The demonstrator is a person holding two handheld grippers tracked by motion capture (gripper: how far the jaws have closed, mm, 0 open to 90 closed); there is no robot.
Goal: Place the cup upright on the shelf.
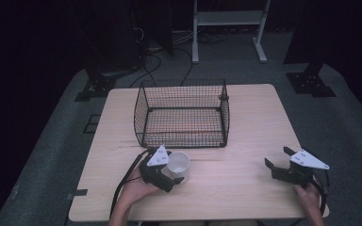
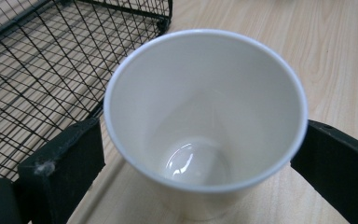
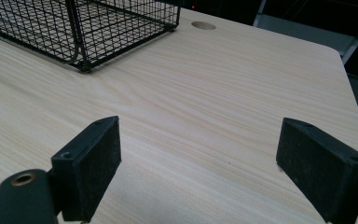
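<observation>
A white paper cup [image 1: 178, 163] stands upright and empty on the wooden table [image 1: 245, 141], just in front of a black wire basket [image 1: 183, 123]. My left gripper [image 1: 173, 169] is open around the cup. In the left gripper view the cup [image 2: 205, 107] sits between the two black jaws, whose pads [image 2: 65, 168] lie close against its sides, with my left gripper [image 2: 203, 140] spread wide. My right gripper [image 1: 278, 157] is open over bare table at the front right, well away from the cup. Nothing lies between the fingers of my right gripper [image 3: 198, 154].
The wire basket [image 2: 37, 70] is empty and open at the top; its near corner [image 3: 81, 63] shows at the upper left of the right gripper view. A round cable hole [image 3: 203, 25] sits near the table's far edge. Dark floor, cables and stand legs [image 1: 226, 33] surround the table.
</observation>
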